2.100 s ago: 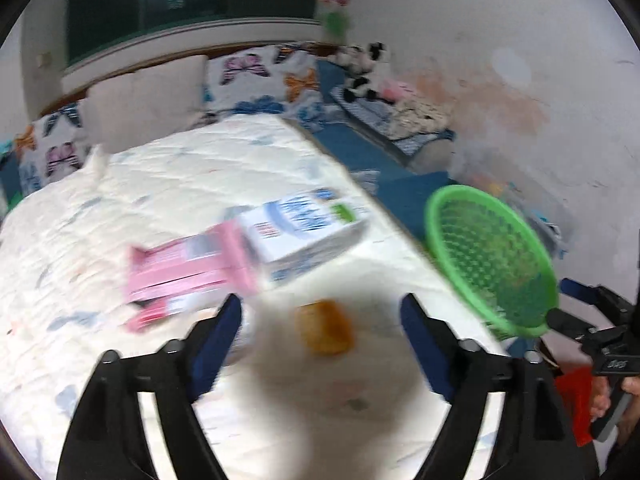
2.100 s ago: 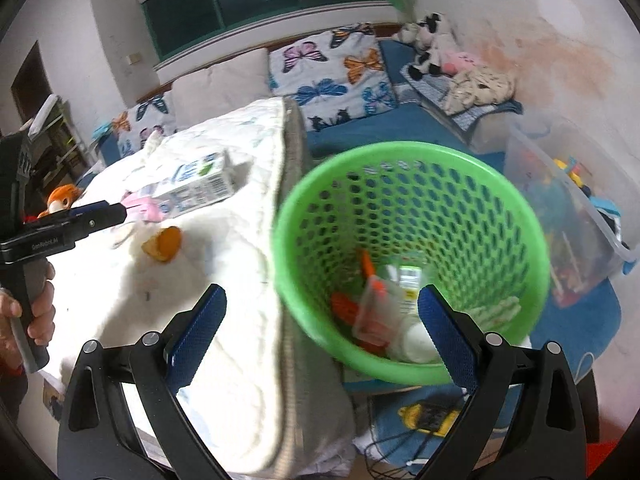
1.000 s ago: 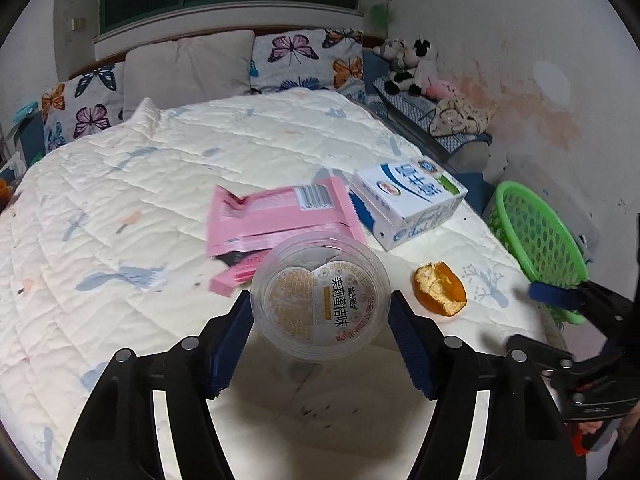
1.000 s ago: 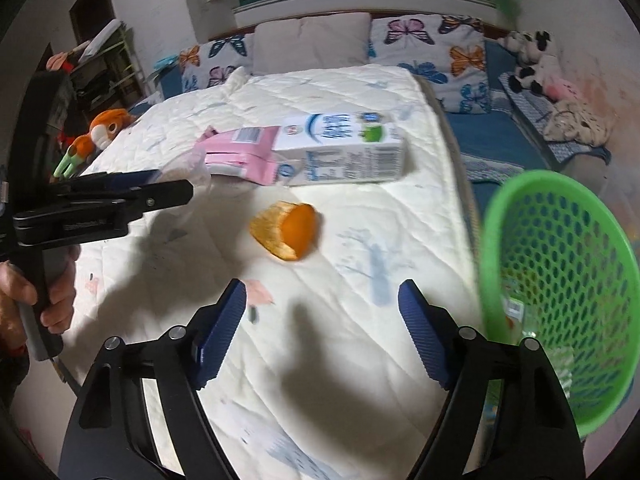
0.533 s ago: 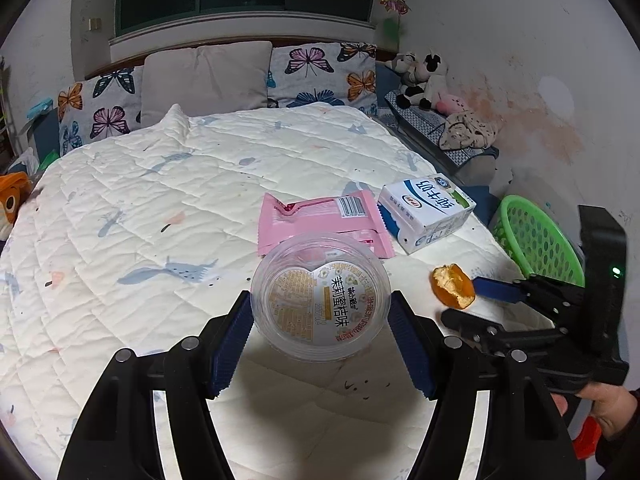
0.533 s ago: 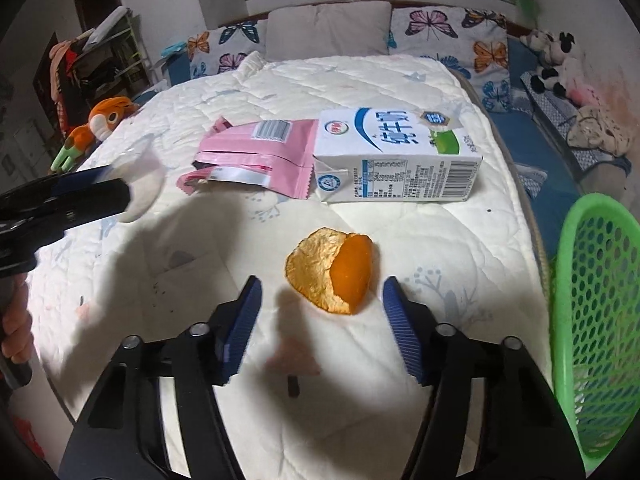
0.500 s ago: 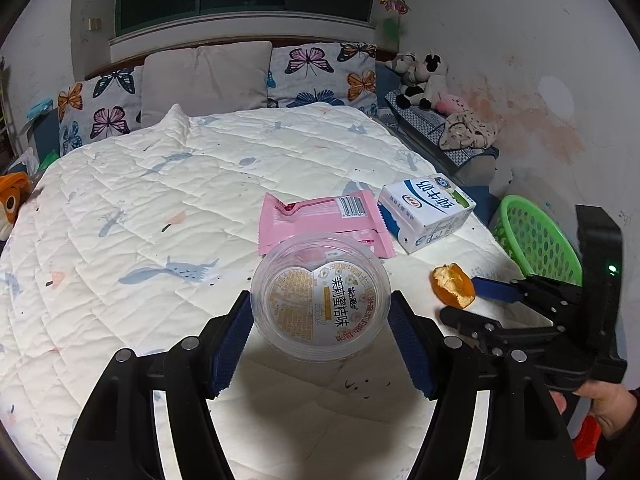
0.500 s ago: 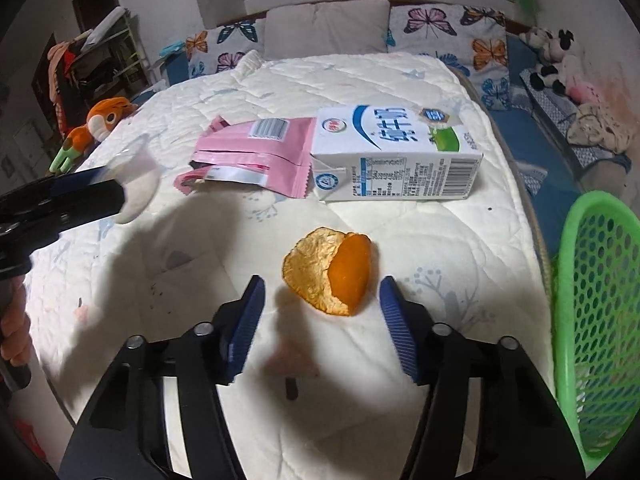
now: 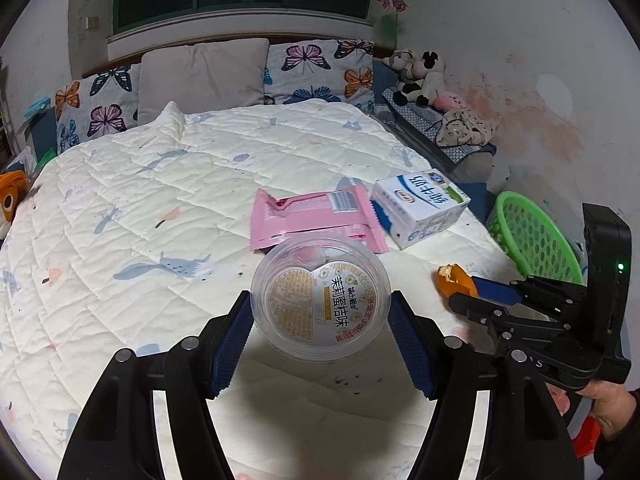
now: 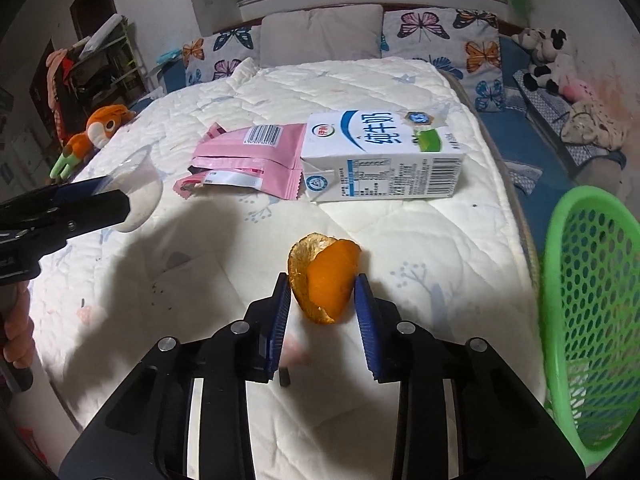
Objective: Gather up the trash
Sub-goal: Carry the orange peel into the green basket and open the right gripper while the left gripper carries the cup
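Observation:
My left gripper (image 9: 320, 312) is shut on a clear plastic cup (image 9: 320, 304) with a printed lid and holds it above the bed; the cup also shows in the right wrist view (image 10: 138, 196). My right gripper (image 10: 323, 300) is shut on an orange peel (image 10: 324, 280) just above the quilt; the peel shows in the left wrist view (image 9: 454, 278) too. A pink wrapper (image 10: 248, 156) and a white milk carton (image 10: 380, 156) lie on the bed beyond. A green basket (image 10: 592, 312) stands at the bed's right edge.
The white quilted bed (image 9: 160, 200) has pillows (image 9: 200, 76) at its head. Stuffed toys (image 9: 416, 72) and folded cloth lie on a blue bench along the right wall. An orange plush toy (image 10: 96, 128) sits at the bed's left side.
My right gripper has moved in and closed on the orange peel, which now sits between its fingers. My left gripper still holds the cup, pulled slightly back.

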